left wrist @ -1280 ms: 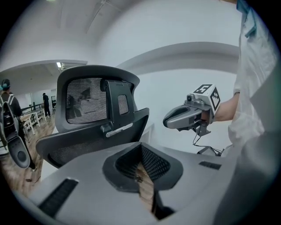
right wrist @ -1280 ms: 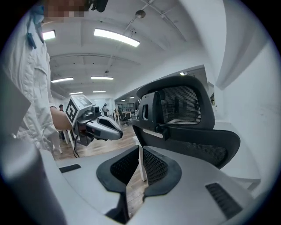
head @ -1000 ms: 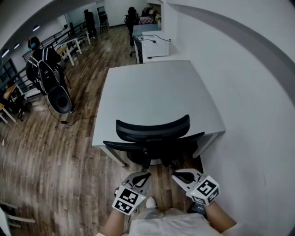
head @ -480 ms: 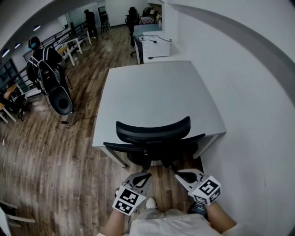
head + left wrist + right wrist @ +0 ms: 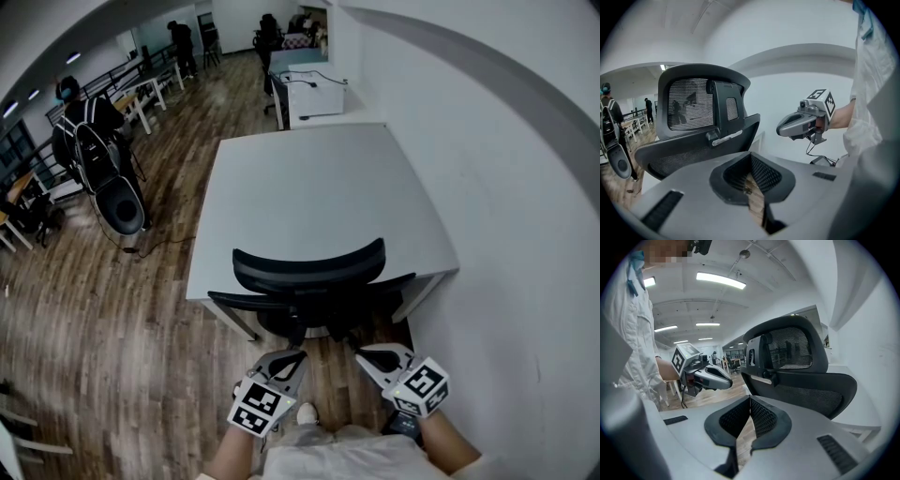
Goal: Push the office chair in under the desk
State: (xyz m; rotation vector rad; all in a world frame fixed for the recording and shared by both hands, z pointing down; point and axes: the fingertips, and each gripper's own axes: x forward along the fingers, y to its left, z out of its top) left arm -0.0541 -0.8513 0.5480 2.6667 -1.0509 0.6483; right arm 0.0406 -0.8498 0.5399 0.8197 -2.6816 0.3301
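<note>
A black office chair (image 5: 309,270) with a mesh back stands at the near edge of the white desk (image 5: 319,187), its seat tucked under the desk top. Both grippers hang just behind the chair's back, apart from it. My left gripper (image 5: 292,357) is shut with nothing in it; in the left gripper view its jaws (image 5: 750,157) meet in front of the chair back (image 5: 701,108). My right gripper (image 5: 364,354) is shut and holds nothing as well. In the right gripper view the chair back (image 5: 797,352) rises just past that gripper (image 5: 750,400).
A white wall (image 5: 506,234) runs close along the desk's right side. Wooden floor (image 5: 103,309) lies open to the left. A black backpack or case (image 5: 108,178) on a stand and more desks (image 5: 309,89) with people stand farther back.
The right gripper has edged slightly back from the chair. The chair and the left gripper stand as before.
</note>
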